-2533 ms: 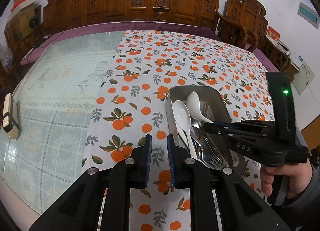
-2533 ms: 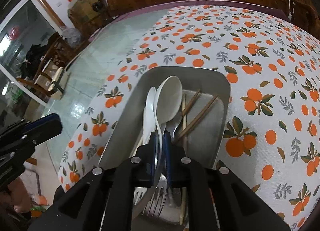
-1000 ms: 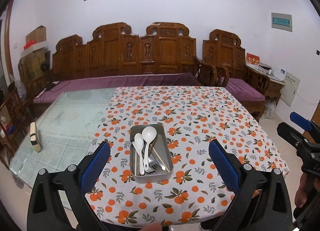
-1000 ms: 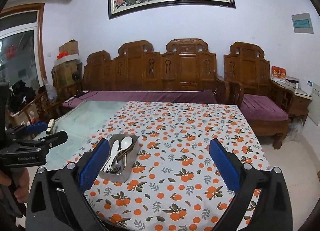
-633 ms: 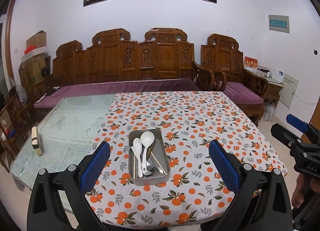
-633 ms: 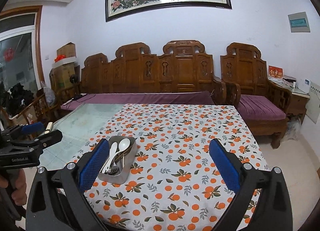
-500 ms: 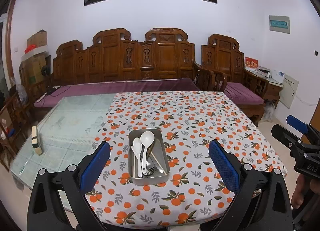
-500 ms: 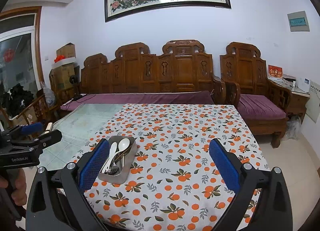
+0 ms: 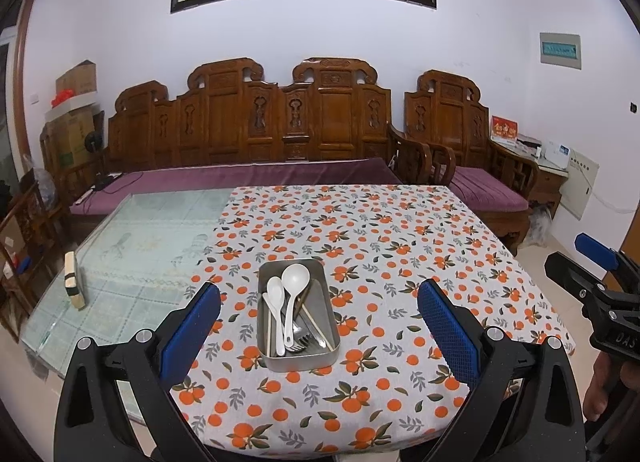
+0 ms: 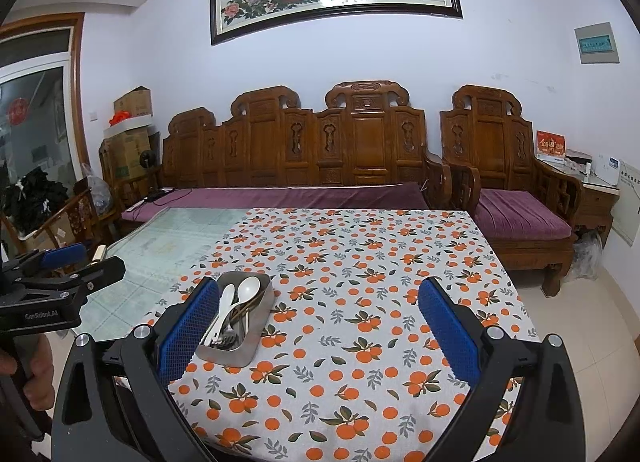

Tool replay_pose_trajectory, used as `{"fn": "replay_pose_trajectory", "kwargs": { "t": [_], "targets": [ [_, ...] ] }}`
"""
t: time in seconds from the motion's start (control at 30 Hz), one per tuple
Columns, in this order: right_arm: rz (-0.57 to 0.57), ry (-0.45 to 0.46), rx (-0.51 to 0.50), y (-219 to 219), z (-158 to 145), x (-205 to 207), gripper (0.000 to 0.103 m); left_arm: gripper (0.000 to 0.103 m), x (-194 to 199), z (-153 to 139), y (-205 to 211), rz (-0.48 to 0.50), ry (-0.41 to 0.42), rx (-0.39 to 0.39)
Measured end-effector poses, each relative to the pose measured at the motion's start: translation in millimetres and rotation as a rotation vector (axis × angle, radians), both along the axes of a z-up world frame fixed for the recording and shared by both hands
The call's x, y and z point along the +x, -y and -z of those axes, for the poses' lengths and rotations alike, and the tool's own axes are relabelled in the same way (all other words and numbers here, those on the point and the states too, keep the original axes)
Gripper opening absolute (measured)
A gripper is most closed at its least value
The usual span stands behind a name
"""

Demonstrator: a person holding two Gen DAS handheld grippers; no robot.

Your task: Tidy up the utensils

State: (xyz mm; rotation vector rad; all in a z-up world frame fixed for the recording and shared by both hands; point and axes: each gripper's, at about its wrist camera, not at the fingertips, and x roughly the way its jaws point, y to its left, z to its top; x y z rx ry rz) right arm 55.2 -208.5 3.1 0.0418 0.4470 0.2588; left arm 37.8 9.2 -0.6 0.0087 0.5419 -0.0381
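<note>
A metal tray [image 9: 331, 326] [image 10: 260, 332] sits on the orange-print tablecloth [image 9: 384, 262] and holds two white spoons [image 9: 294, 276], a fork [image 9: 298, 336] and wooden chopsticks [image 9: 316, 322]. My left gripper [image 9: 318, 328] is held back from the table, wide open and holding nothing, with the tray framed between its blue pads. My right gripper [image 10: 318, 326] is also wide open and holds nothing, standing to the right of the tray. Each gripper shows at the edge of the other's view.
The left half of the table is bare glass [image 9: 140, 238] with a small block [image 9: 74, 282] near its edge. A carved wooden bench [image 9: 256, 133] and armchair [image 10: 516, 189] stand behind. Tiled floor [image 10: 600, 334] lies to the right.
Both grippers pulled well back and up from the tray and opened wide; the right one let go of the cutlery it was pinching. Over the last half second almost nothing has moved.
</note>
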Motion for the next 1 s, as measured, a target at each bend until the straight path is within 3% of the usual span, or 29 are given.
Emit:
{"fn": "replay_pose_trajectory", "kwargs": {
  "t": [1.0],
  "targets": [
    [-0.001,0.003,0.002,-6.4,-1.5,-3.6,0.1,0.095,-2.4,-4.5,-0.2,-0.001,0.006,-0.006]
  ]
}}
